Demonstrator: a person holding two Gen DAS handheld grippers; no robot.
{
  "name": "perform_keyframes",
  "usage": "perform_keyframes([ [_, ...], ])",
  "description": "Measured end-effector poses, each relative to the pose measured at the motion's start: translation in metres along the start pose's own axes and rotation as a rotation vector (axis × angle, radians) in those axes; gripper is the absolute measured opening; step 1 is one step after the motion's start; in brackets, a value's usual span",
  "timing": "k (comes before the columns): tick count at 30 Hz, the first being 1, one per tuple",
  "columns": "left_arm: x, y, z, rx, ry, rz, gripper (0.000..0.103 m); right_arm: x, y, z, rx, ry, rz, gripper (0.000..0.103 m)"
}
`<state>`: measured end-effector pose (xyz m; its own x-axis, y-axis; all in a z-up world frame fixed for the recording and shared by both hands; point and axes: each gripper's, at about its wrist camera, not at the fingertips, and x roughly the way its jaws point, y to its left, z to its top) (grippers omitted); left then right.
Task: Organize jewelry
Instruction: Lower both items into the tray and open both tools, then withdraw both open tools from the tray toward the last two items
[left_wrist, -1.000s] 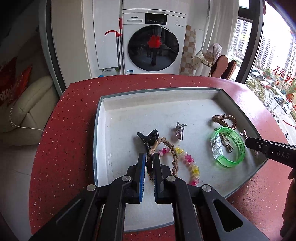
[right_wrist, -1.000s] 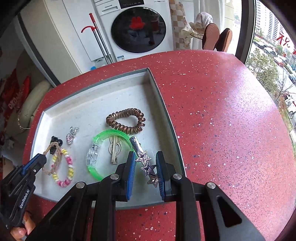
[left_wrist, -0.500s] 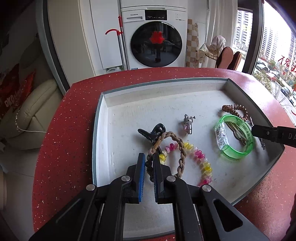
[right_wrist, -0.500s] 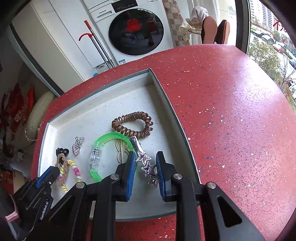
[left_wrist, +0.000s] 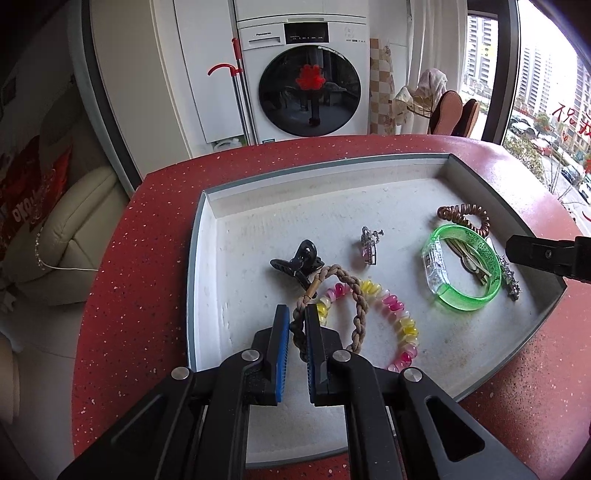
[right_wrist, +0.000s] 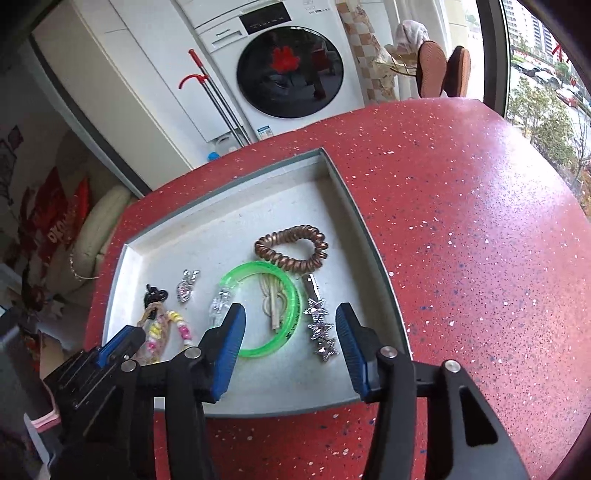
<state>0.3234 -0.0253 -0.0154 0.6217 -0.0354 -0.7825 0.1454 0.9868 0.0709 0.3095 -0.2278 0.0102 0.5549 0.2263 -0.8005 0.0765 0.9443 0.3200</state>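
Now, on the left wrist view, the left gripper (left_wrist: 296, 325) sits low and centre, its blue pads clamped tight on the braided rope bracelet (left_wrist: 345, 295), which loops up and to the right from the jaws across the pink-and-yellow bead bracelet (left_wrist: 391, 314). Just above lies the black claw clip (left_wrist: 297, 263), and the small silver charm (left_wrist: 369, 245) is further right, all inside the grey tray (left_wrist: 314, 171) on the red speckled table (left_wrist: 140, 258). Over to the right wrist view: the right gripper (right_wrist: 290, 334) has just been opening, its jaws now spread wide with nothing pinched. The star hair clip (right_wrist: 319, 330) lies free on the tray floor between the pads, nearer the right one. The green bangle (right_wrist: 280, 295) curves just left of it, the copper coil hair tie (right_wrist: 291, 247) above.
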Motion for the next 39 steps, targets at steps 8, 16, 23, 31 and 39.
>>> perform_keyframes([
  [8, -0.008, 0.002, 0.004, -0.013, -0.014, -0.006, 0.026, -0.009, 0.006, -0.003, -0.023, -0.005, 0.01, 0.062],
  [16, -0.019, 0.005, 0.007, -0.038, -0.048, -0.018, 0.026, -0.015, 0.007, -0.004, -0.034, -0.017, 0.0, 0.063],
  [23, -0.023, 0.005, 0.008, -0.052, -0.043, -0.032, 0.027, -0.02, 0.006, -0.005, -0.04, -0.016, -0.003, 0.063],
  [31, -0.035, 0.007, 0.008, -0.087, -0.093, -0.004, 0.103, -0.026, 0.01, -0.006, -0.07, -0.03, -0.018, 0.068],
  [39, -0.035, 0.006, 0.011, -0.072, -0.096, 0.005, 0.103, -0.038, 0.014, -0.011, -0.111, -0.092, -0.023, 0.087],
])
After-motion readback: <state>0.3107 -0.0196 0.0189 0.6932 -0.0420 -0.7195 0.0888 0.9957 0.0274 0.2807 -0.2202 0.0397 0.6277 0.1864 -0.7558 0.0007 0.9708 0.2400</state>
